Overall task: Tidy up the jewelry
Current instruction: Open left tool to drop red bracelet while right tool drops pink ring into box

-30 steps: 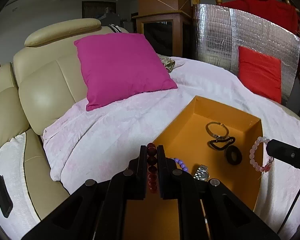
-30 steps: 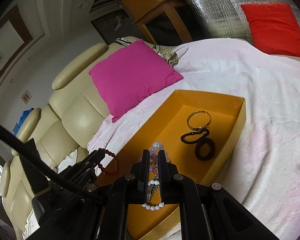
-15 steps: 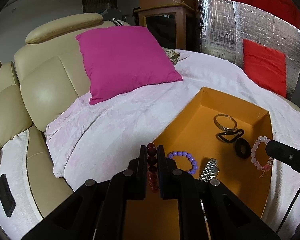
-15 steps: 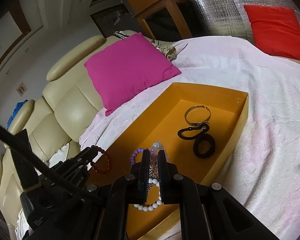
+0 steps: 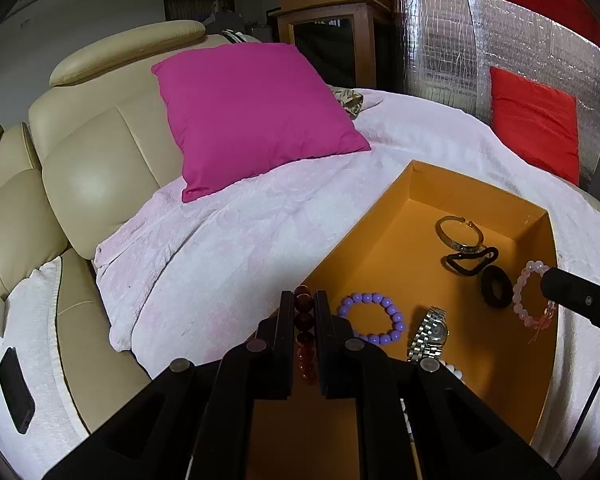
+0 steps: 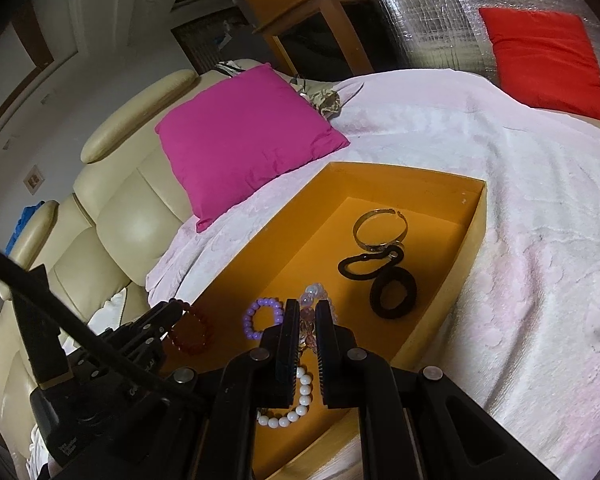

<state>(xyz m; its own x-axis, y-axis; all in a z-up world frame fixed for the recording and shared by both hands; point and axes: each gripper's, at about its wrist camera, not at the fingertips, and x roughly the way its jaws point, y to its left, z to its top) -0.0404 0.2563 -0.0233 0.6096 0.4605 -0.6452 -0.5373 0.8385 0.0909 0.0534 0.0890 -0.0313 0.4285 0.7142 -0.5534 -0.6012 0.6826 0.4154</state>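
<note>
An open orange box [image 5: 400, 204] lies on the bed. Inside, at the far end, a gold bangle [image 5: 459, 232] lies flat, touching a thin black hair tie [image 5: 471, 261]; a thick black scrunchie [image 5: 496, 291] sits just beside that. Nearer lie a purple bead bracelet [image 5: 372, 317], a silver watch [image 5: 430, 332] and a white bead bracelet [image 6: 296, 400]. A dark red bead bracelet [image 5: 303, 332] is pinched in the left tongs [image 5: 302, 312] over the box's left wall. A pale pink bead bracelet [image 5: 534, 300] hangs from the right tongs [image 6: 302, 320] above the box.
</note>
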